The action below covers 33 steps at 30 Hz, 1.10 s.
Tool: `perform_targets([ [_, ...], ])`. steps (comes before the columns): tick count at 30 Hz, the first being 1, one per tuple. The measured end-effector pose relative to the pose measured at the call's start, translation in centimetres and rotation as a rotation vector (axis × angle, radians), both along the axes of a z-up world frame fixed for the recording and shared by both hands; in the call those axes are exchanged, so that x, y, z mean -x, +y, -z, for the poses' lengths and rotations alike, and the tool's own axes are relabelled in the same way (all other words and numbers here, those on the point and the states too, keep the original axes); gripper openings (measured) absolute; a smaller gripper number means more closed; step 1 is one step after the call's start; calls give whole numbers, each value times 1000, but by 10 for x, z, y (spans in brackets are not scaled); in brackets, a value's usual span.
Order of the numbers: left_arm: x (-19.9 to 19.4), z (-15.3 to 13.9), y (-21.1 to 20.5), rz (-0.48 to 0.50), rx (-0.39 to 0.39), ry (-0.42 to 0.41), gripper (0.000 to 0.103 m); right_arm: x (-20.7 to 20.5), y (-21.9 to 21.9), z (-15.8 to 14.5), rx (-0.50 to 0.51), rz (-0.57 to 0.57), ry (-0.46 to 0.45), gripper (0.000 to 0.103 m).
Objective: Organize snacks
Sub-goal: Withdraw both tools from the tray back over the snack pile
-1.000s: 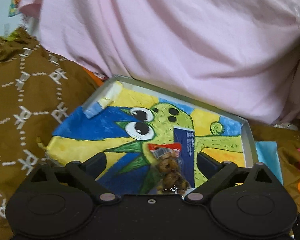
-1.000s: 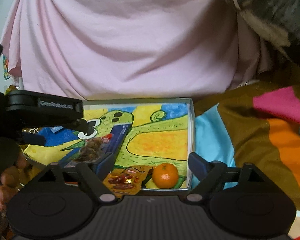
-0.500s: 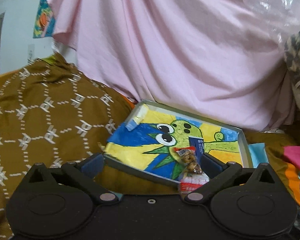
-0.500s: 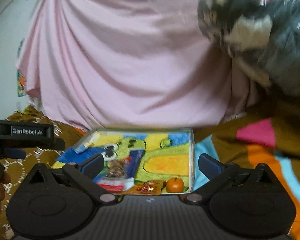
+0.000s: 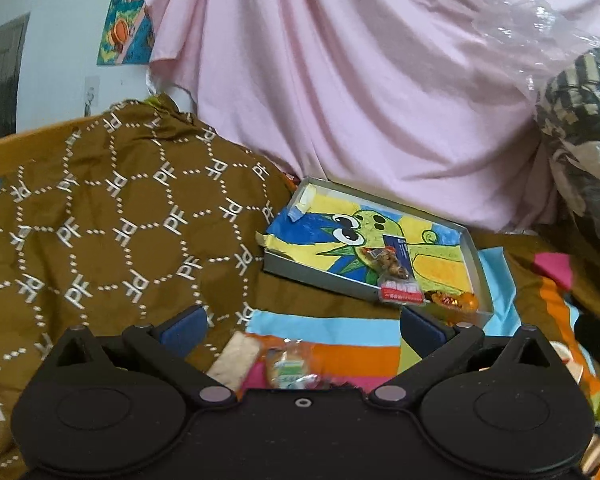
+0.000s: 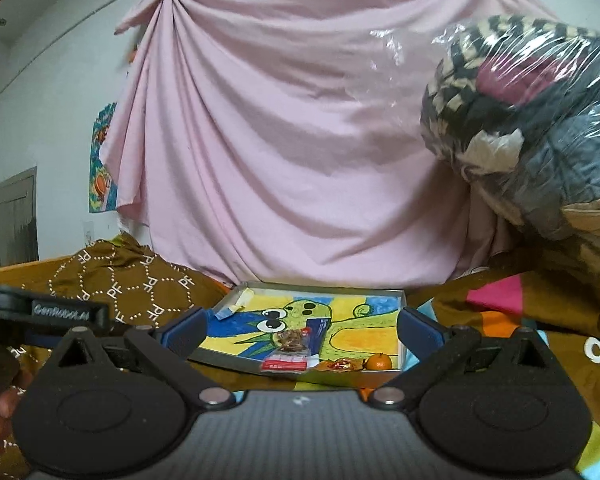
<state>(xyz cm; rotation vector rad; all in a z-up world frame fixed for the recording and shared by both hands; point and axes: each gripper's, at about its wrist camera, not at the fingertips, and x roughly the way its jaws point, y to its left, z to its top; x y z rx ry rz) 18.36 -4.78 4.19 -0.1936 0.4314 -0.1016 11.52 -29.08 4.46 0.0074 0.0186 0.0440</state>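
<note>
Nearest the left gripper (image 5: 302,326), its fingers spread wide and holding nothing, two clear-wrapped pastry snacks (image 5: 288,364) lie loose on the striped bedspread (image 5: 340,344), just below and between the blue pads. These look like the next things to gather. A good pick would bring the fingers down on one packet only, across its narrow side, catching the wrapper's body and not its crinkly end, since film slips and the soft bedding gives way under pressure.

The right gripper (image 6: 302,330) hangs higher, fingers equally wide and empty, facing the tray.

Further off sits the shallow grey cardboard tray (image 5: 474,252), lined with a painted green-monster picture (image 5: 364,228). Inside, toward its near edge, a clear bag of brown nuggets with a red label (image 5: 396,280) lies on a dark blue flat packet (image 5: 398,250); beside them rest a gold-wrapped sweet (image 6: 340,365) and a small orange tangerine (image 6: 379,361) in the near right corner. The tray's far half is bare.

Behind hangs a pink draped sheet (image 6: 300,140).
</note>
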Motion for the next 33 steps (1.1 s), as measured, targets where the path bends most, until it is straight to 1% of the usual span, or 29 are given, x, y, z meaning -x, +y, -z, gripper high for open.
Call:
perform_targets([
  [4,21,5,11,10,-23,-13,102,15,3,2,-37,-8,18,103],
  [10,44,13,31,22,-78,13,102,32,18,14,-26,-10,79,103],
  [14,60,19,39,49,-143,21,102,40,30,24,-8,-15,131,103],
  [19,74,33,42,75,-192,49,102,47,45,37,35,-31,198,103],
  [24,78,49,43,69,-234,109,102,49,59,45,99,-57,252,103],
  [33,76,53,48,31,-238,158,102,44,81,56,209,-108,335,103],
])
